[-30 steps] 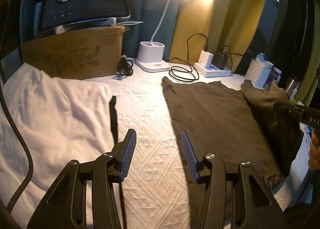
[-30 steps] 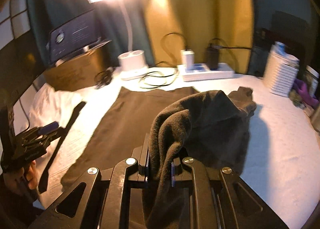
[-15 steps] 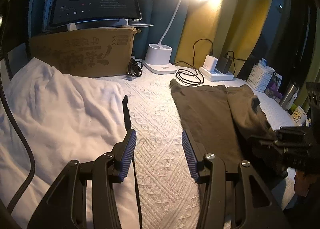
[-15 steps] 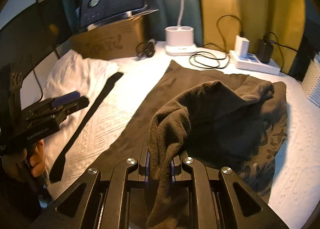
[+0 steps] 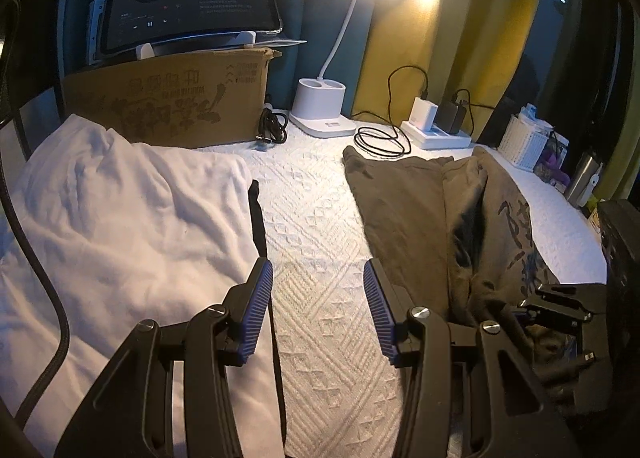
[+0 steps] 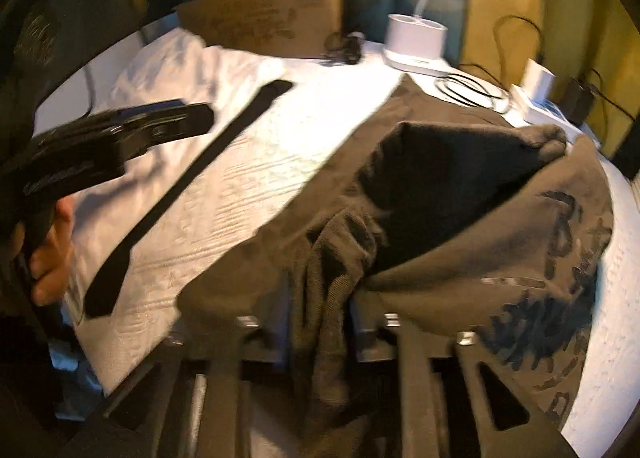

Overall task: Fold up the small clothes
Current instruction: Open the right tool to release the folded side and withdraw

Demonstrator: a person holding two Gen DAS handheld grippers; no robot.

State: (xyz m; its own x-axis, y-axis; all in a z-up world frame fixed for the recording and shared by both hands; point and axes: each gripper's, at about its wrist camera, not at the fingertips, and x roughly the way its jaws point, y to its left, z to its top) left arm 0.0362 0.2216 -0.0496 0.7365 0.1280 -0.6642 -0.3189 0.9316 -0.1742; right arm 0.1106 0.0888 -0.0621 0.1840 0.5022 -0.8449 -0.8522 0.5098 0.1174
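A brown garment with dark print lies on the white textured bedspread, its right side folded over onto itself. It also fills the right wrist view. My right gripper is shut on a bunched edge of the brown garment near the front edge; it shows in the left wrist view at the lower right. My left gripper is open and empty, low over the bedspread between the garment and a white cloth. It also shows in the right wrist view, held in a hand.
A cardboard box with a tablet on it stands at the back left. A white lamp base, cables, a power strip and a white basket line the back. A black strap lies beside the white cloth.
My right gripper has pulled the garment's edge down and toward the front, laying the right side over the rest. My left gripper has drawn back slightly and stayed open.
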